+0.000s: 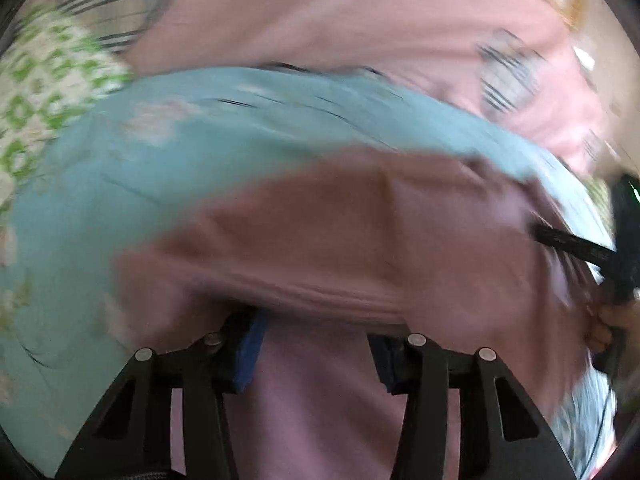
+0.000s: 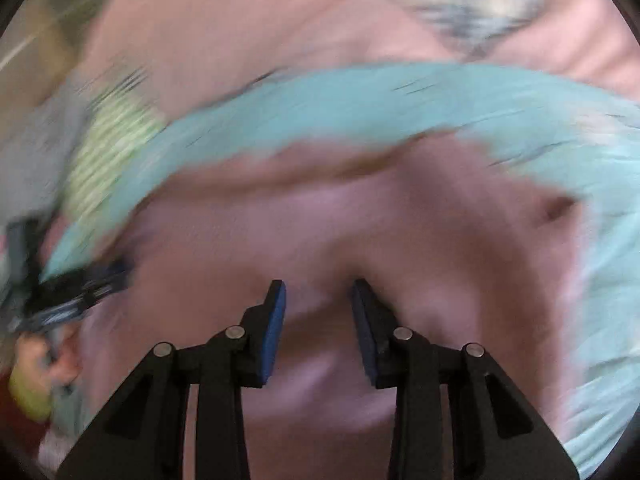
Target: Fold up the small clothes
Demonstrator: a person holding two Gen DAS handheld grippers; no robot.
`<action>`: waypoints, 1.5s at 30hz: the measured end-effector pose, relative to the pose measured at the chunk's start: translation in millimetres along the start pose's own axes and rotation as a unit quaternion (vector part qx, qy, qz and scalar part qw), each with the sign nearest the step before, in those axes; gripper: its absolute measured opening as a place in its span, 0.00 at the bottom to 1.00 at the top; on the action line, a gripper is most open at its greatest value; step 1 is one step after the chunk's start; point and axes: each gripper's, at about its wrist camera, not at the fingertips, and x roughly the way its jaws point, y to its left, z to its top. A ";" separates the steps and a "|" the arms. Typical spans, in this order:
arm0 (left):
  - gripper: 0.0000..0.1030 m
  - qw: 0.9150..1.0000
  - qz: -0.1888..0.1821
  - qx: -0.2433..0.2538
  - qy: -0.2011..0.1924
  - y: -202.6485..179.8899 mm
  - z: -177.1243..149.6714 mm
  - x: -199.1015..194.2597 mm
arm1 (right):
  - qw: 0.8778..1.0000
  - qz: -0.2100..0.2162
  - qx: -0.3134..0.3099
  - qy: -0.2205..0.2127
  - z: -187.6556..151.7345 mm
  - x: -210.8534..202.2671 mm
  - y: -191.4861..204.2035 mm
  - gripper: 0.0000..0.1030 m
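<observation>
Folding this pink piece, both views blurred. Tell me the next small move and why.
Probably hold both hands still, then close on the pink garment. The right gripper stands open with cloth between its pads; the left gripper has its tips under a fold, and its grip cannot be judged.

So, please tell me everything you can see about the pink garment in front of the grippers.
The pink garment is soft, plain knit-looking cloth with a stitched, ribbed hem. It lies rumpled on the light blue sheet, one fold draped over the left gripper's fingertips. The right gripper's fingers stand apart just over it. Blur hides finer detail.
</observation>
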 end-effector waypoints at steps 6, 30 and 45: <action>0.52 0.992 0.056 -0.109 -0.033 62.0 19.2 4.4 | 0.987 -0.021 0.139 -0.080 1.5 -22.7 -51.7 0.34; 0.44 0.995 0.068 -0.070 -0.020 16.8 -85.5 -69.9 | 0.995 -0.086 0.058 -0.006 -133.4 -103.4 -39.2 0.45; 0.49 0.990 -0.002 -0.134 -0.033 21.3 -148.0 -148.2 | 0.994 0.033 0.079 -0.066 -150.0 -132.3 21.7 0.48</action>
